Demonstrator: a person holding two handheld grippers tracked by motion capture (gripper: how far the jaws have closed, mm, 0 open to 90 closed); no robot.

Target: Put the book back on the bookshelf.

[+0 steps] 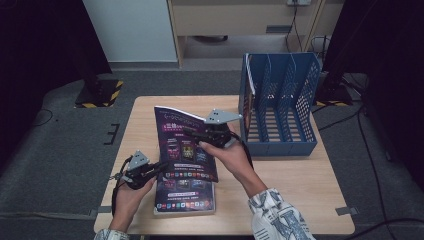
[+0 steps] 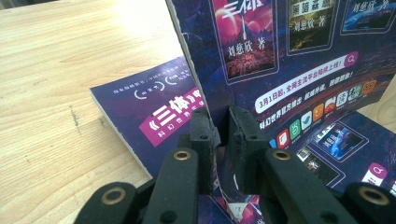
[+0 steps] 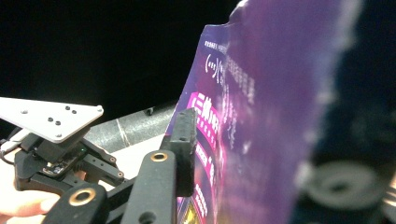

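A purple book (image 1: 182, 145) is raised off the table, tilted with its top edge away from me. My left gripper (image 1: 161, 166) is shut on its lower left edge; in the left gripper view the jaws (image 2: 218, 128) pinch the cover's edge. My right gripper (image 1: 194, 133) is shut on the book's right side. In the right gripper view one pad (image 3: 186, 140) presses the purple cover (image 3: 261, 116), and the other jaw is hidden behind the book. A second purple book (image 1: 185, 199) lies flat on the table beneath, also seen as the flat book (image 2: 154, 112).
A blue file rack (image 1: 280, 105) with several upright slots stands at the table's back right, close to the right hand. The wooden table (image 1: 300, 190) has bare surface at the right front and along the left. Dark floor and cables surround it.
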